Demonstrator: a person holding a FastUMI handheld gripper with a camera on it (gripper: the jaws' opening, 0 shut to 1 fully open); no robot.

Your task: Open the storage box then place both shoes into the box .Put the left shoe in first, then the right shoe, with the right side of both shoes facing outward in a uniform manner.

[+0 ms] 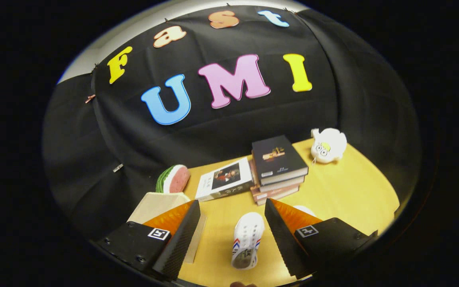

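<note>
A small white shoe (246, 239) with red and blue side stripes lies on the yellow table (345, 191), toe pointing away, in the gap between my fingers. A second white shoe (306, 210) peeks out just behind the right finger, mostly hidden. The pale storage box (158, 204) sits to the left, partly behind the left finger; I cannot tell how its lid stands. My gripper (231, 223) is open and hovers above the table, nothing touching its fingers.
Beyond the fingers lie a stack of books (278, 169) with a dark cover on top, a flat white book (224, 179) beside it, a watermelon-slice toy (173, 178) to the left, and a white plush toy (328, 146) at the far right.
</note>
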